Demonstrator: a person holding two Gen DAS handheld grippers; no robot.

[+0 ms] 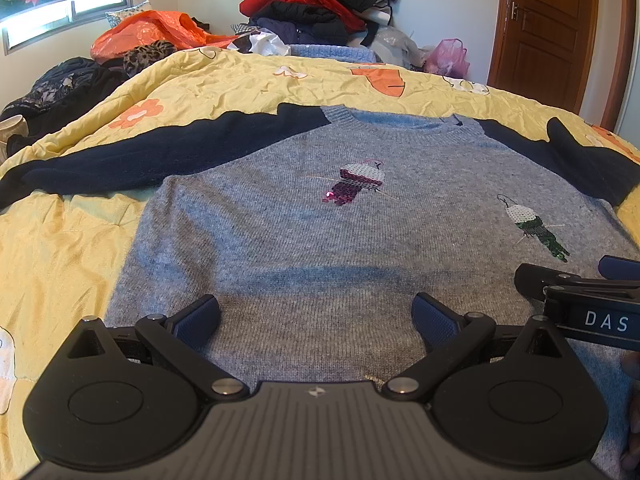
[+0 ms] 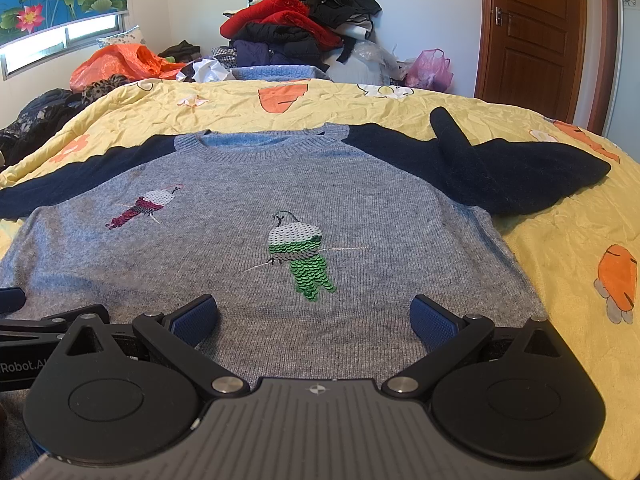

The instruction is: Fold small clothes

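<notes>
Lying flat and face up on a yellow floral quilt (image 1: 248,80), a grey sweater (image 1: 312,232) with navy sleeves is seen with its neckline toward the far side of the bed. At the far left, the left sleeve (image 1: 140,160) is stretched straight out across the quilt, beyond which an orange plastic bag (image 1: 152,32) and dark garments are heaped below a window. The left gripper (image 1: 316,316) is held over the hem of the sweater with its jaws spread wide and nothing between the blue pads (image 1: 198,320). A purple sequinned bird (image 1: 356,184) is stitched on the chest near the middle, and a pile of red and black clothes (image 1: 316,4) is stacked against the back wall behind it. A green sequinned bird (image 2: 300,256) is sewn further right. The right gripper (image 2: 314,318) is likewise held over the hem, just beside the left one, its jaws wide apart and empty. The right sleeve (image 2: 500,168) is bent back on itself, so that its cuff points up toward the far edge. A pink bag (image 2: 430,66) and a brown wooden door (image 2: 536,36) are seen at the far right.
</notes>
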